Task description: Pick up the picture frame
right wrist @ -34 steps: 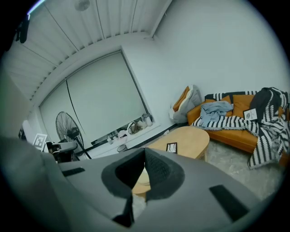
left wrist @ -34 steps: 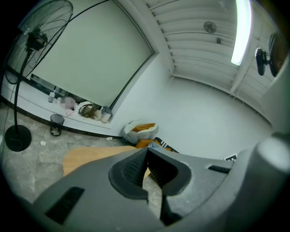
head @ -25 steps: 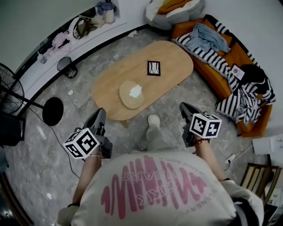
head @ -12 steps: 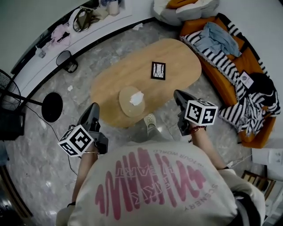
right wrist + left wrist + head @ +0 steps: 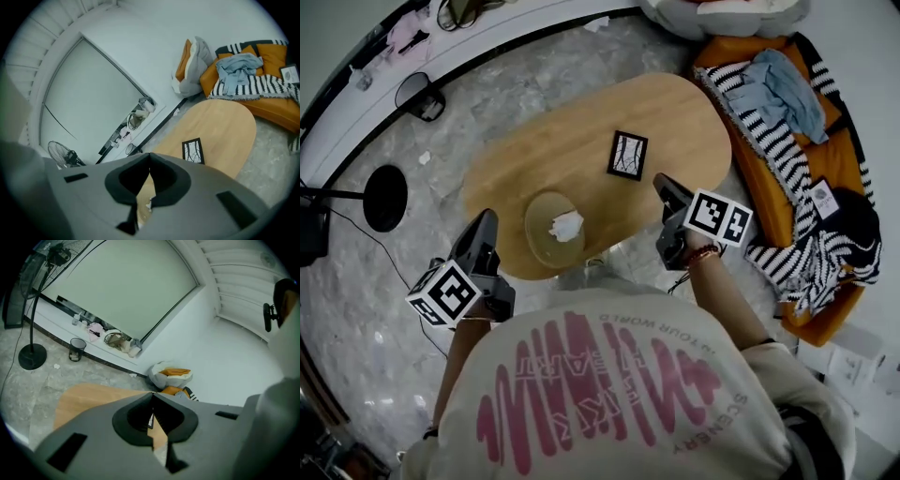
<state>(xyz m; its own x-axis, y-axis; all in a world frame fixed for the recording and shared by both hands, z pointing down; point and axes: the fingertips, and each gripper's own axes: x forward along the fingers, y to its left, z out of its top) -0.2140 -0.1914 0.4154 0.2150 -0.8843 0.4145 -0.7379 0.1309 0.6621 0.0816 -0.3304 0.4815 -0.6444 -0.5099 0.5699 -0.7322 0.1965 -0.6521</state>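
head: picture frame (image 5: pixel 627 156) flat on counter (image 5: pixel 548 141), right gripper (image 5: pixel 660 181) near it, left gripper (image 5: pixel 487 218) well apart | left gripper view: fingers pressed together, empty | right gripper view: same, frame ahead | risk: closed fingers would likely shove the flat frame, not grip it

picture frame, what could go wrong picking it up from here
The picture frame lies flat on the table, so jaws may slide it rather than catch an edge. The right gripper is nearest but shut; unopened, it would only shove the frame. The round tray with a tissue sits close and could get knocked.
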